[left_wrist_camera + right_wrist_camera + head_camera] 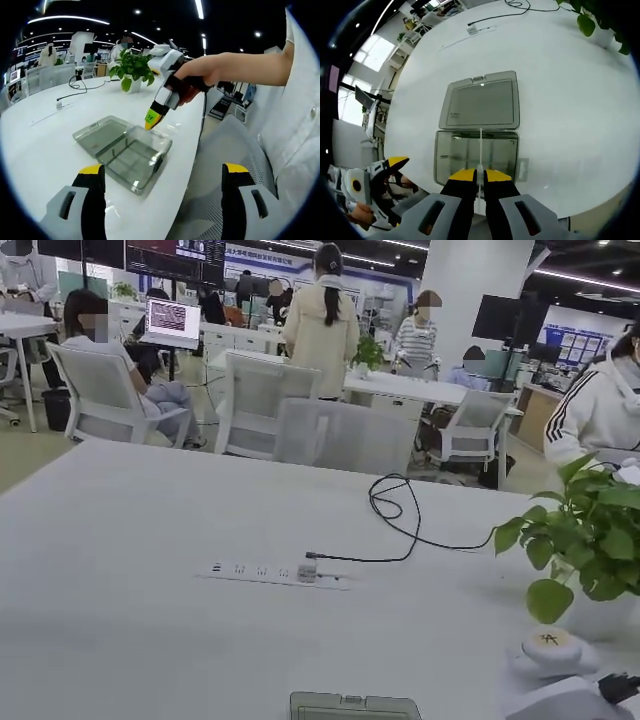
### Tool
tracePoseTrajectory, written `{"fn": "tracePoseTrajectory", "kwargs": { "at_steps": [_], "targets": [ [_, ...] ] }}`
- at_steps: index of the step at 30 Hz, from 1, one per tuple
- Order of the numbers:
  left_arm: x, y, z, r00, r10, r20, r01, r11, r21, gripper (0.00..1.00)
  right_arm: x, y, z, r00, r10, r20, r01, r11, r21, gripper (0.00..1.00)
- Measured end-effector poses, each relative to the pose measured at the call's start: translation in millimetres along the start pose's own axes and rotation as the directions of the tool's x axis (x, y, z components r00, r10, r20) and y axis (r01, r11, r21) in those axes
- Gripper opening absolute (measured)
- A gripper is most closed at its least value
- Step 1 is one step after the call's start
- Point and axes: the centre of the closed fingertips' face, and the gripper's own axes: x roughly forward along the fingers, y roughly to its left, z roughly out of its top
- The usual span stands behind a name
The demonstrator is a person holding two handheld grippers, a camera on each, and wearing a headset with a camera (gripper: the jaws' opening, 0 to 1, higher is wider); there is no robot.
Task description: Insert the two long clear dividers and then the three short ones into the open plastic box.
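Right gripper view first: my right gripper had its jaws pressed together on a thin clear divider. It was held upright and edge-on to the lens, I'd say so it could drop straight into a slot. Long or short, I couldn't tell.

Just beyond sat the open plastic box, with its base nearest me by the edge of the table. The lid was folded flat behind, clear of the work. The divider lined up about mid-base; whether its lower edge had reached the floor of the box, I couldn't make out. A small clear piece lay just beside the base.

In the left gripper view, my left gripper hung near the table edge, jaws wide apart and empty, probably waiting to steady the box.

Farther off in the head view, the power strip and the potted plant stood well apart from it all.
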Motion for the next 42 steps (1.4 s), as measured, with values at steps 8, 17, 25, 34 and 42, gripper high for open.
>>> {"fn": "tracePoseTrajectory", "kwargs": {
  "at_steps": [8,17,25,34,42],
  "targets": [
    [1.1,-0.6,2.5,0.9999,-0.002,0.017,0.002,1.0,-0.017,0.98,6.7,-5.6,-4.7,0.9995,-0.021,-0.023,0.021,1.0,0.001,0.07],
    [1.7,-0.7,2.3,0.9999,-0.003,0.016,0.004,1.0,-0.022,0.97,13.3,-10.8,-5.5,0.9992,-0.031,-0.026,0.031,1.0,-0.003,0.07],
    [1.9,-2.5,2.1,0.9999,-0.005,0.015,0.005,1.0,-0.027,0.97,18.2,-14.0,-7.4,0.9989,-0.036,-0.03,0.036,0.999,0.002,0.07],
    [1.6,-1.5,3.5,0.9998,0.001,0.022,0.0,0.999,-0.035,0.96,15.9,-10.2,-4.7,0.9991,-0.024,-0.034,0.025,1.0,0.008,0.07],
    [0.6,-1.3,3.5,0.9996,0.002,0.026,-0.001,0.999,-0.041,0.96,13.3,-7.9,-2.1,0.9988,-0.02,-0.045,0.02,1.0,0.009,0.07]
  ]
}}
